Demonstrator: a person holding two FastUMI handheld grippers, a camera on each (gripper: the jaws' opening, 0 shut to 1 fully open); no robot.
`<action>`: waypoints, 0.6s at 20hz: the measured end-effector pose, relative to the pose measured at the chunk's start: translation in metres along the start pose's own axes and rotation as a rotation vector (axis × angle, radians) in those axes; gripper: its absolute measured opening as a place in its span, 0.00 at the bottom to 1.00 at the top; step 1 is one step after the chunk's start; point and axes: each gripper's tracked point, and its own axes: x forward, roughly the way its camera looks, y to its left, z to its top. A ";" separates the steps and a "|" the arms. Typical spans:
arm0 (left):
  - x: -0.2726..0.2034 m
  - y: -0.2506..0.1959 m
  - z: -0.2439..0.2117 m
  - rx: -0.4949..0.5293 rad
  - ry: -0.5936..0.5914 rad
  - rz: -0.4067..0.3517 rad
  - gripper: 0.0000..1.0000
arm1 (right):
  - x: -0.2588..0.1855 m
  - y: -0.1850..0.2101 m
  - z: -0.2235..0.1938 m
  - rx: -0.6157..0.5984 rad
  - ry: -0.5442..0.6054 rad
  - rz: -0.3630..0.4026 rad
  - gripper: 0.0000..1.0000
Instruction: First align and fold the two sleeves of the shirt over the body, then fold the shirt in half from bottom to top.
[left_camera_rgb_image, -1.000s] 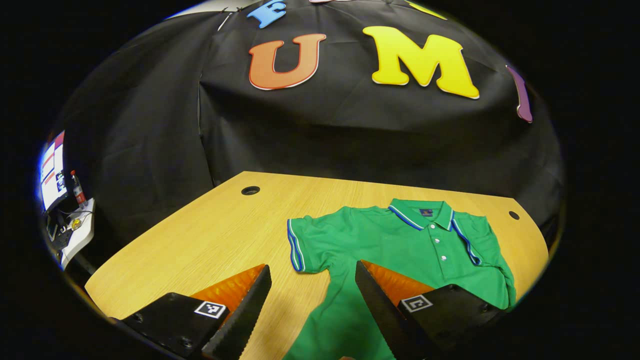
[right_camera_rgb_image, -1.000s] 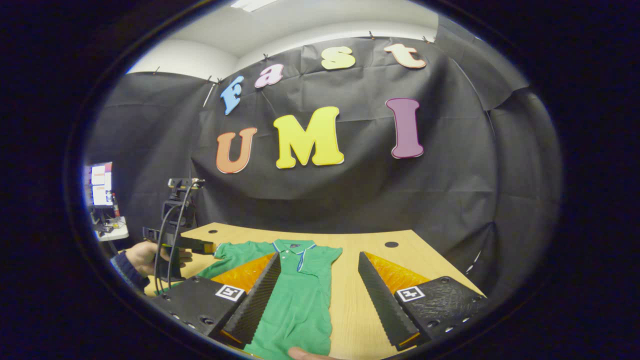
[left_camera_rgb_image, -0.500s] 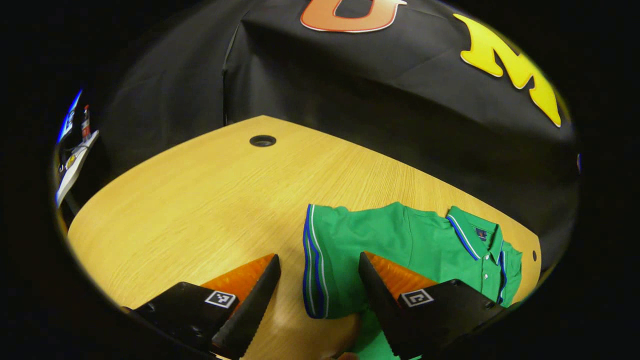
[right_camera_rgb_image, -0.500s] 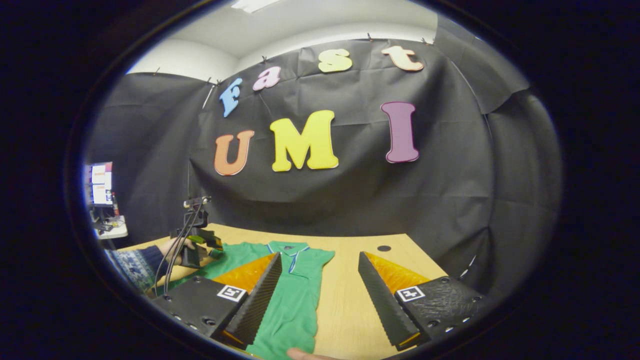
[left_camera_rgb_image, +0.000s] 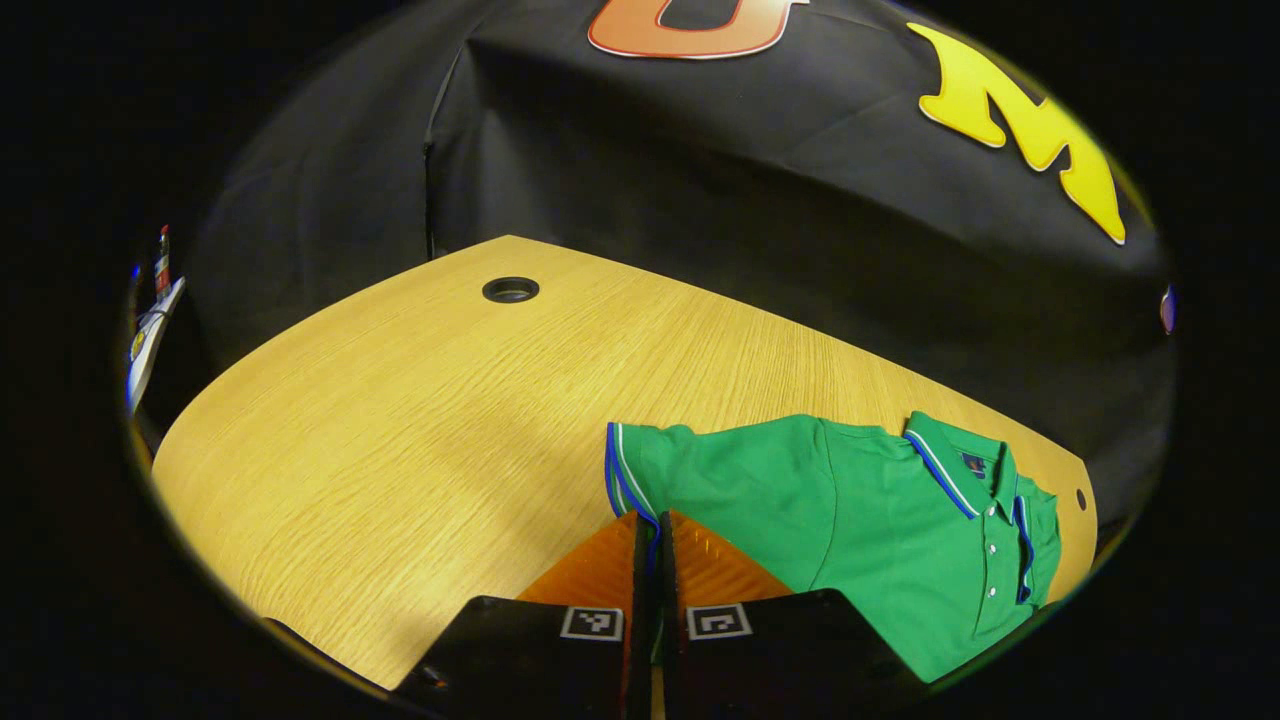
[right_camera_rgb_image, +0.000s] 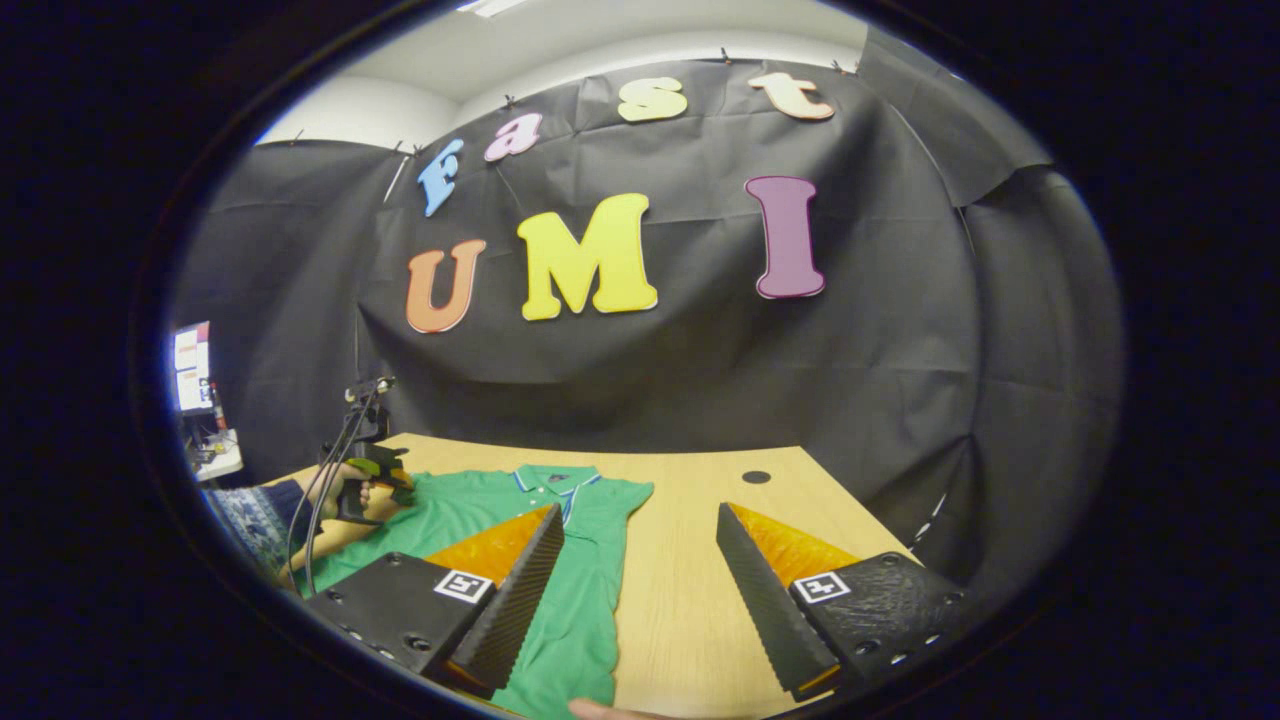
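Green short-sleeved polo shirt with blue-and-white trim (left_camera_rgb_image: 880, 520) lying flat, front up, on the light wooden table (left_camera_rgb_image: 400, 420), collar toward the black cloth wall. Left gripper (left_camera_rgb_image: 652, 540) closed, both fingers pinching the striped cuff of the shirt's sleeve (left_camera_rgb_image: 640, 480) at its outer edge; cuff trim visible in the slit between the fingers. That sleeve spread out sideways off the shirt body, not folded over it. Shirt body directly right of the pinched cuff in the left gripper view, so fold direction looks like: lift slightly, carry cuff across toward the button placket (left_camera_rgb_image: 995, 560), set down on the chest. Long axis of the shirt running hem-to-collar, roughly square to that carry path. Right gripper (right_camera_rgb_image: 640, 590) wide open, gripping nothing, hanging over the table just off the shirt's other edge, nearer the hem end; far sleeve (right_camera_rgb_image: 625, 495) ahead of it, also looking unfolded. In the right gripper view, person's hand (right_camera_rgb_image: 345, 490) holding the left gripper at the shirt's far-side sleeve. Left clearly the nearer tool for this sleeve; right better placed for the opposite one. Bottom-to-top fold not present: hem end reaching toward the near table edge.
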 end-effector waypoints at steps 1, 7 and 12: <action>-0.002 0.000 0.001 0.016 0.001 0.004 0.10 | 0.000 -0.001 0.002 -0.002 -0.003 -0.004 0.93; -0.020 -0.026 0.028 0.169 -0.050 0.026 0.10 | -0.004 -0.016 0.012 -0.003 -0.051 -0.061 0.93; -0.030 -0.067 0.033 0.291 -0.073 0.014 0.10 | -0.004 -0.020 0.015 0.013 -0.063 -0.068 0.93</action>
